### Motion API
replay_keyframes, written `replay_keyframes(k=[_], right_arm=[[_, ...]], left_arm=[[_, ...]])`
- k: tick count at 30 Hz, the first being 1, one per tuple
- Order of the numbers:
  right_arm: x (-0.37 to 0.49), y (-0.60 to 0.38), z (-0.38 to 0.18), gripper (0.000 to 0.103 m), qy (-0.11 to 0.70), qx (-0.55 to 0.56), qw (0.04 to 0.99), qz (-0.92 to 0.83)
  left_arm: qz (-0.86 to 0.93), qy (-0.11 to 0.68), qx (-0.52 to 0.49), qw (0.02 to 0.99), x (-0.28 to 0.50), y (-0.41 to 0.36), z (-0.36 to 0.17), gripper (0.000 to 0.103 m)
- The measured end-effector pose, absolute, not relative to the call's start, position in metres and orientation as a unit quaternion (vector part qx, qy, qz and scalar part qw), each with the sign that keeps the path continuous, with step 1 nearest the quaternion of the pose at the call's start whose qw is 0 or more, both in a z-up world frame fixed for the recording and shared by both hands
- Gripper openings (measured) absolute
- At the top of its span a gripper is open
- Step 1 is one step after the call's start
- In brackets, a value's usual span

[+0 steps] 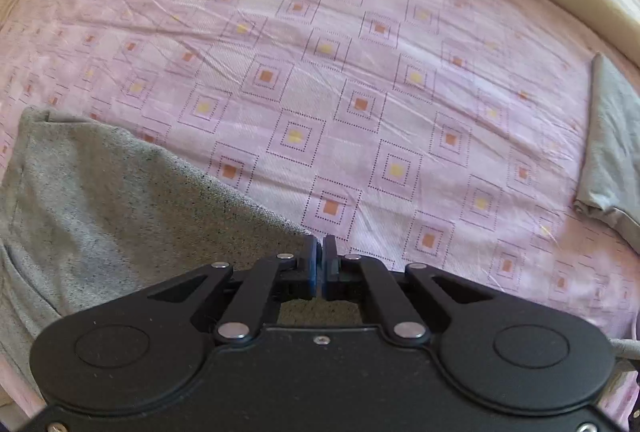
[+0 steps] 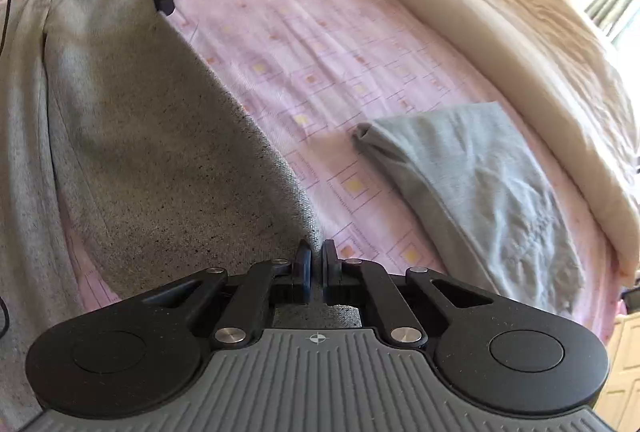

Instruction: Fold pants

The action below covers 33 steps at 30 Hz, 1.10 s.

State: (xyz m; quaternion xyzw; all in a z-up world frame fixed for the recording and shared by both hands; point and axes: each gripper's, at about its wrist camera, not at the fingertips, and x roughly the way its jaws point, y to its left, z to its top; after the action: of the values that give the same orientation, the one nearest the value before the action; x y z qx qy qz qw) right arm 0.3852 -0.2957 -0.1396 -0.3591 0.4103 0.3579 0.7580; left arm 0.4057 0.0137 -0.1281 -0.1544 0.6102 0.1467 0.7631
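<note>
Between both clamped tools (image 1: 320, 260) (image 2: 316, 264), grey pants (image 2: 160, 152) hang over the bedsheet (image 1: 320, 52)

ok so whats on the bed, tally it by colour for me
Speckled grey: 1, the pants, pinched by both the left gripper and the right gripper.
Light blue-grey: 1, a folded garment.
Cream: 1, the blanket along the far edge.
Total: 3, all on the pink patterned sheet.

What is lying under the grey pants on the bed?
Under the grey pants the pink patterned sheet shows along their edge. The part of the sheet that they cover is hidden. Both grippers, left and right, pinch the fabric edge.
</note>
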Motion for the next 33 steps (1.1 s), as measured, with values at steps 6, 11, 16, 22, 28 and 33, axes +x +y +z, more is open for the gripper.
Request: replay_keyframes(k=[6, 11, 16, 22, 28, 33], right_arm=[[0.307, -0.305, -0.088, 0.005, 0.35, -0.362, 0.796, 0.335], [0.224, -0.305, -0.083, 0.005, 0.352, -0.359, 0.804, 0.317], [0.166, -0.296, -0.122, 0.005, 0.424, -0.329, 0.787, 0.305], [0.137, -0.277, -0.168, 0.011, 0.485, -0.311, 0.771, 0.27], [0.14, -0.293, -0.139, 0.027, 0.501, -0.182, 0.812, 0.237], [0.161, -0.311, -0.115, 0.036, 0.459, -0.113, 0.875, 0.107]], left_arm=[[0.113, 0.554, -0.125, 0.816, 0.328, 0.007, -0.057, 0.003], [0.087, 0.561, -0.094, 0.818, 0.241, 0.003, -0.052, 0.002], [0.078, 0.639, -0.075, 0.762, 0.185, -0.005, -0.108, 0.002], [0.046, 0.665, -0.088, 0.74, 0.174, -0.006, -0.129, 0.017], [0.036, 0.607, -0.03, 0.793, 0.206, -0.003, -0.107, 0.049], [0.032, 0.589, -0.03, 0.807, 0.224, 0.003, -0.105, 0.053]])
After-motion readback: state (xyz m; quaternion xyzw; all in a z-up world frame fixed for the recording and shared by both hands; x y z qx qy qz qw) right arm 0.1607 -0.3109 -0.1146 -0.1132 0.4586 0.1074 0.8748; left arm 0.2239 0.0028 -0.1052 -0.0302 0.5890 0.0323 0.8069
